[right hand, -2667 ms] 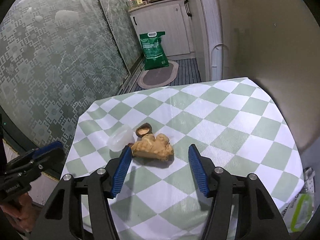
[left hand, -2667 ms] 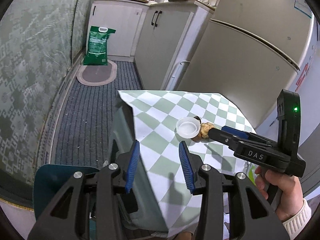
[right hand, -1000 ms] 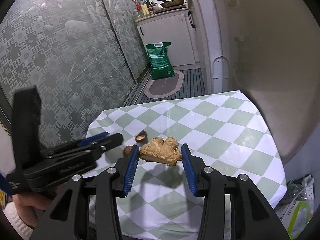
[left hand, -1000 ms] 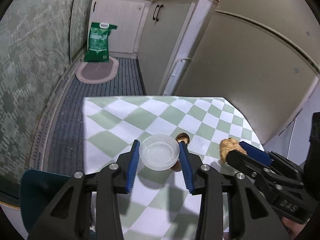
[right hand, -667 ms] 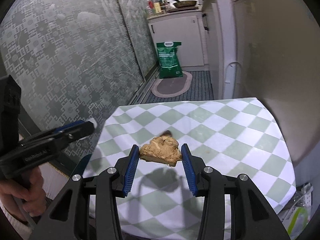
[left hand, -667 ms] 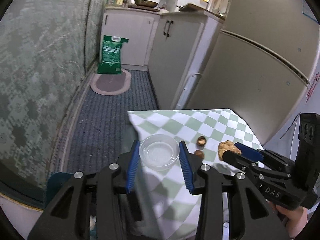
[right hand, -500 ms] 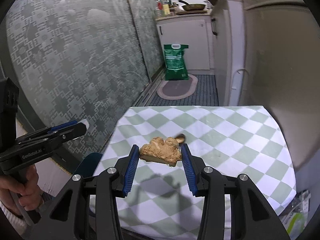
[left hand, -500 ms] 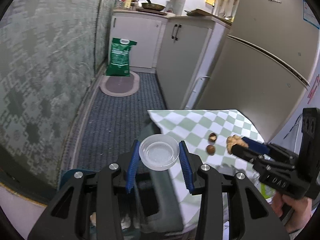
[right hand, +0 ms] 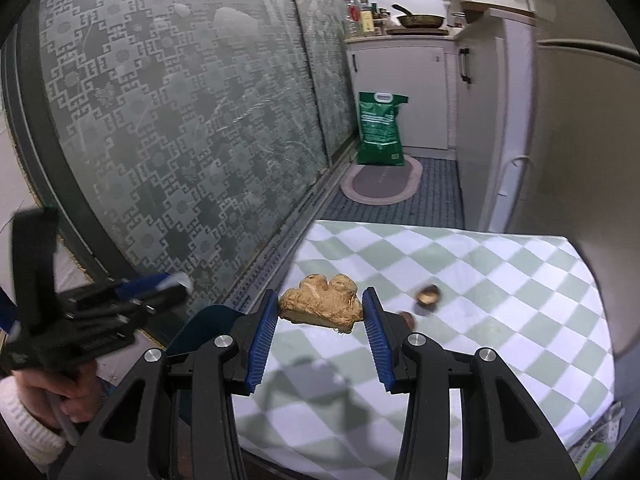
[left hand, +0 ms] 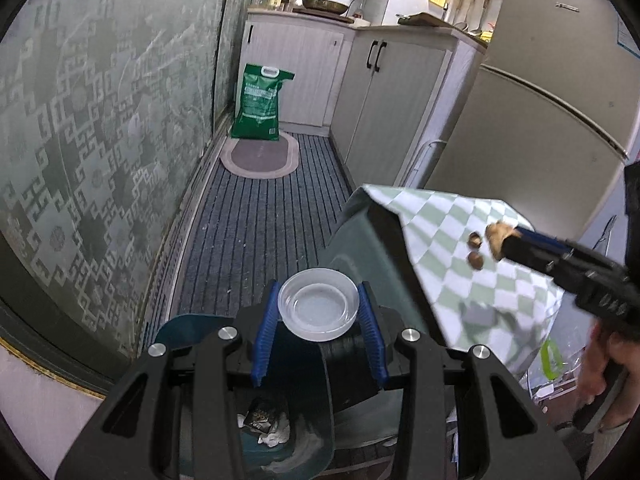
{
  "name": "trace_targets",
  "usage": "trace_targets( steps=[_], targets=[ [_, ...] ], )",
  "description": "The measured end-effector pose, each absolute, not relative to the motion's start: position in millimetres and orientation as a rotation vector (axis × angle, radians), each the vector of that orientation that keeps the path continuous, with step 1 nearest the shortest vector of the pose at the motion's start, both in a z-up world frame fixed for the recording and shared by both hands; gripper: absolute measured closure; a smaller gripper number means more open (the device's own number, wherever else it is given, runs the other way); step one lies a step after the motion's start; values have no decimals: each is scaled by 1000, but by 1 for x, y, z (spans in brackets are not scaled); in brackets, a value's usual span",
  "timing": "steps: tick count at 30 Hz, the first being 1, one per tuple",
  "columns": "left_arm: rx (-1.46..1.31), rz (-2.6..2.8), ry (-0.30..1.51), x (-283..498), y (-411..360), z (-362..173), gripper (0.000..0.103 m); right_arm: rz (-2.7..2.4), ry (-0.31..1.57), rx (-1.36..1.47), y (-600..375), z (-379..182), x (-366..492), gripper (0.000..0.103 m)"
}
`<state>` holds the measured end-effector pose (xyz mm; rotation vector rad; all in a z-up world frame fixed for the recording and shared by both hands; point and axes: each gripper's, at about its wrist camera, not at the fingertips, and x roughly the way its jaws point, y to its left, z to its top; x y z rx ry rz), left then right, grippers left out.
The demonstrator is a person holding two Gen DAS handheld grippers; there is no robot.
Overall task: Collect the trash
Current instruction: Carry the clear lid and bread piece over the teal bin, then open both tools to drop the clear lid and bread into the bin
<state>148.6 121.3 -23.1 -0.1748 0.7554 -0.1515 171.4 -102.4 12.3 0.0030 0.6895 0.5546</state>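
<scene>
My left gripper [left hand: 319,312] is shut on a clear plastic lid [left hand: 318,308], held off the table's left edge above a dark teal trash bin [left hand: 256,420] with scraps inside. My right gripper [right hand: 321,312] is shut on a tan piece of ginger [right hand: 320,309], lifted over the near left part of the green-and-white checked table [right hand: 500,280]. Two brown nut shells [right hand: 427,295] lie on the cloth beside it. In the left wrist view the right gripper [left hand: 500,240] shows at the right with the ginger [left hand: 496,233] at its tip. The left gripper [right hand: 176,282] appears blurred at the left of the right wrist view.
A patterned glass sliding door [right hand: 160,120] runs along the left. A green sack [left hand: 258,100] and an oval mat [left hand: 260,156] sit on the striped floor by white cabinets [left hand: 384,92]. A fridge [left hand: 540,120] stands beyond the table. A hand [right hand: 60,396] holds the left gripper's handle.
The left gripper carried the lid leftward off the table to above the bin. The right gripper lifted the ginger and moved it left toward the table's edge.
</scene>
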Motion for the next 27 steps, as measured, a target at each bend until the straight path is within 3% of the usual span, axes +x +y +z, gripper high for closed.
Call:
trace_targets(
  steps=[16,27],
  targets=[
    [-231,-140,923,140,174,-126,61,667,739,-79,-19,-1,168,59],
    [-272,-77,1132,125,217,-188,61,728,805,-153,38,-25,163,59]
  ],
)
